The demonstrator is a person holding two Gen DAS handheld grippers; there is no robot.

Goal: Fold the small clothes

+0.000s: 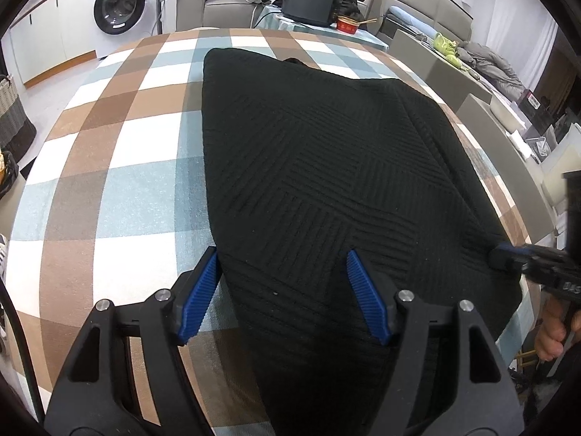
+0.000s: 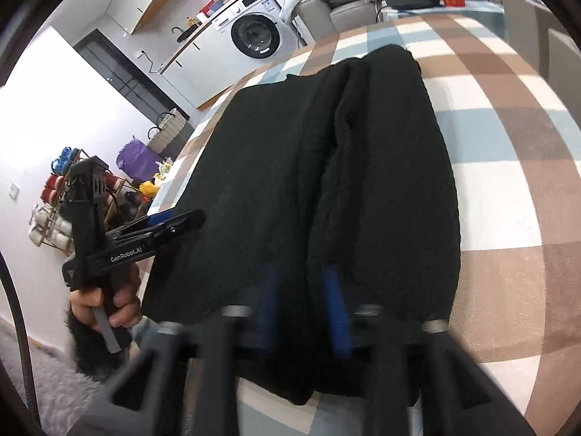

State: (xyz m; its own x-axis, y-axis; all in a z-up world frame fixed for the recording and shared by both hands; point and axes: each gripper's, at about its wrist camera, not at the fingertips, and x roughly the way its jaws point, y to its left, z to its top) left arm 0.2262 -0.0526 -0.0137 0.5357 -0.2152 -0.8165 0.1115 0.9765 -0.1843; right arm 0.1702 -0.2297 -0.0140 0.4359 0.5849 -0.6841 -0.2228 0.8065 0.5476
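Observation:
A black ribbed knit garment (image 1: 326,167) lies flat on the checked tablecloth (image 1: 120,138), folded lengthwise with a ridge running down it (image 2: 334,167). My left gripper (image 1: 285,279) is open wide at the garment's near edge. One blue pad (image 1: 208,283) is beside the cloth's left border and the other is over the cloth. My right gripper (image 2: 301,299) is blurred. Its blue pads stand close together with a fold of the garment pinched between them at the near hem. It also shows at the garment's right corner (image 1: 503,256).
A hand (image 2: 105,305) holds the left gripper's handle off the table's near edge. Behind the table are a washing machine (image 1: 120,7), a sofa, a black box (image 1: 308,0) and a red bowl (image 1: 346,23). A shoe rack (image 2: 61,196) and a woven basket (image 1: 9,109) stand on the floor.

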